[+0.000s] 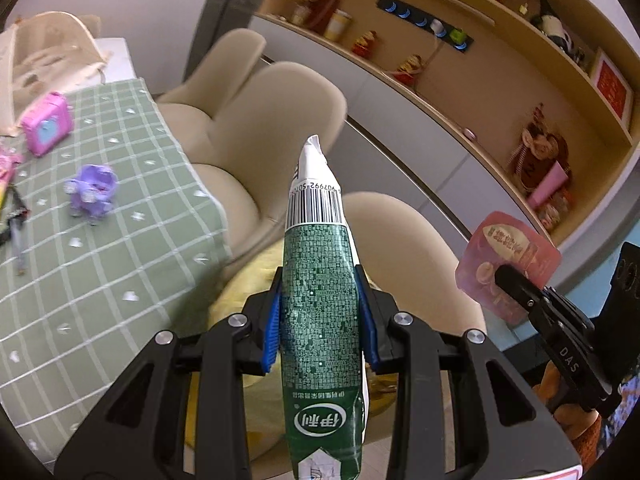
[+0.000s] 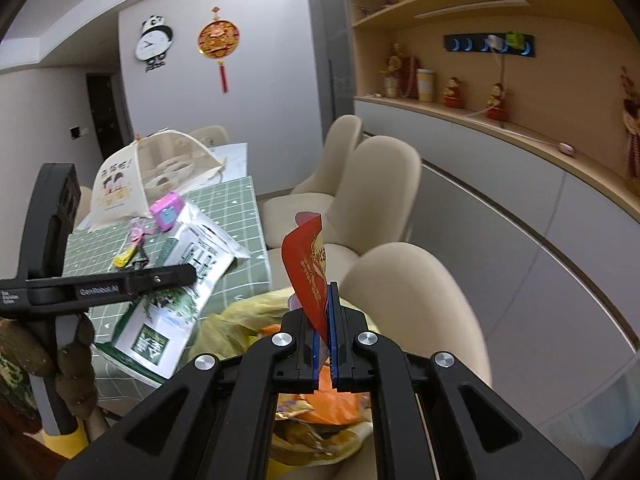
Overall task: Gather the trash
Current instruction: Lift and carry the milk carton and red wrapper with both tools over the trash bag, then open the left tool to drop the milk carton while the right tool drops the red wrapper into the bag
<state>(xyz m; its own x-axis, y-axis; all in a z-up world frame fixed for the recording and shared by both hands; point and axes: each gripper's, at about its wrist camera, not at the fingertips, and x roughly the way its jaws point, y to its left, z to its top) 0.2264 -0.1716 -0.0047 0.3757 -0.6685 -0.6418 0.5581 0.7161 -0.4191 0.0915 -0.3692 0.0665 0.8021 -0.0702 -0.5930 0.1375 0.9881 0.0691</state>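
You are gripping the green milk pouch (image 1: 320,304) in your left gripper (image 1: 322,312); its blue-padded fingers (image 1: 272,330) are pressing in on both flanks of the pouch, which is standing up between them with its white crimped end pointing far. Your right gripper (image 2: 326,332) is pinching the red wrapper (image 2: 310,268): the fingers (image 2: 334,320) are nearly together, and the wrapper is rising out of the narrow gap and leaning left.

The left wrist view is showing the pouch edge-on, with its barcode, and is catching the right gripper (image 1: 516,284) at the right edge with the wrapper's pale pink back (image 1: 506,256). The right wrist view is showing the pouch's (image 2: 176,280) broad green-and-white face at the left, clamped by the left gripper (image 2: 168,276), and only here are the contents of the yellow trash bag (image 2: 240,320) showing, orange and gold scraps lying below the fingers.

Both pieces are hanging above that bag (image 1: 248,280), beside the near edge of the worktop (image 1: 120,216) under its green checked cloth. Cream chairs (image 1: 276,120) are standing just past it.
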